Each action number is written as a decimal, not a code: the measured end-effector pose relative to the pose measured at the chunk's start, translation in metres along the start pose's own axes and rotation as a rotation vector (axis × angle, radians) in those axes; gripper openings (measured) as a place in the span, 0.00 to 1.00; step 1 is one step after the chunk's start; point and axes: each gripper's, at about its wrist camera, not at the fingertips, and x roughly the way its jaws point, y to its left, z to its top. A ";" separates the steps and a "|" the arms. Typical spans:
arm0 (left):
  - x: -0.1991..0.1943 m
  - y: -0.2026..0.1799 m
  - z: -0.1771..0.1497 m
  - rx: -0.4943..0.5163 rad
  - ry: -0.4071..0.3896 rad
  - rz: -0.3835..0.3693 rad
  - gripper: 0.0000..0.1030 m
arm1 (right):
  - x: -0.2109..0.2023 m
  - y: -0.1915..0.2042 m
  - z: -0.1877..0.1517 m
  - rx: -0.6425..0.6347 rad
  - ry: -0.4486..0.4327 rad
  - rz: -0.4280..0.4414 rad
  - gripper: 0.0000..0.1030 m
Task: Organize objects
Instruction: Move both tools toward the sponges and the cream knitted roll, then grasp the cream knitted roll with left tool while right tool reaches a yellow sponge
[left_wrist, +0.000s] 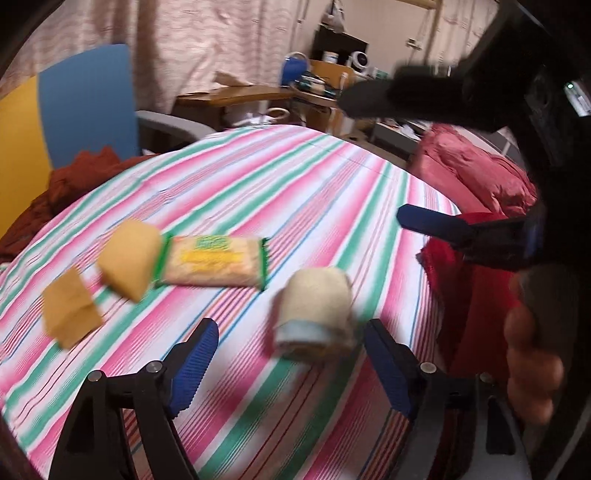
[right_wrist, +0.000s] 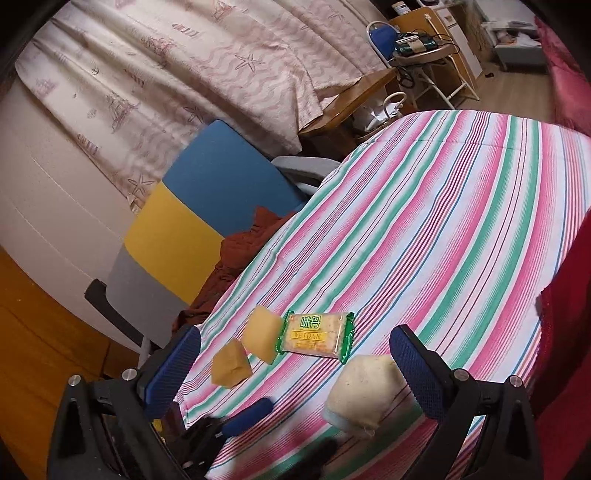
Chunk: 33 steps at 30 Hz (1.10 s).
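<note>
Both sets of jaws stand spread with nothing between the pads. From its own camera the left gripper (left_wrist: 288, 363) hovers low over the striped cloth (left_wrist: 295, 184), its blue fingers (left_wrist: 194, 363) flanking a pale roll (left_wrist: 314, 314) that lies just ahead of them. The right gripper (right_wrist: 295, 369) hangs higher and further back, looking down on the same group.

Four things lie close together near the cloth's edge: the roll, a wrapped biscuit pack (right_wrist: 317, 336), a yellow sponge (right_wrist: 260, 338) touching the pack's end, and a smaller tan block (right_wrist: 231, 363) just beside the sponge.

My guess is the roll comes first — it sits nearest the left fingers. It looks soft, so a good grip would centre it between the pads, come down level, and close gently across its middle rather than its loose end. Motion blur suggests slowing before contact. Where the things should go is not shown.

Writing: the pack's green-edged wrapper reads "WEIDAN" under two green Chinese characters — nothing else legible.
</note>
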 end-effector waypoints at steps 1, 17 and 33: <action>0.006 -0.003 0.002 0.013 0.007 -0.003 0.80 | 0.000 0.000 0.000 0.001 0.000 0.005 1.00; 0.055 -0.003 -0.009 0.013 0.045 0.040 0.50 | 0.003 -0.004 -0.002 0.012 0.022 -0.014 1.00; -0.028 0.055 -0.110 -0.303 -0.071 0.375 0.50 | 0.009 0.007 -0.004 -0.050 0.056 -0.074 1.00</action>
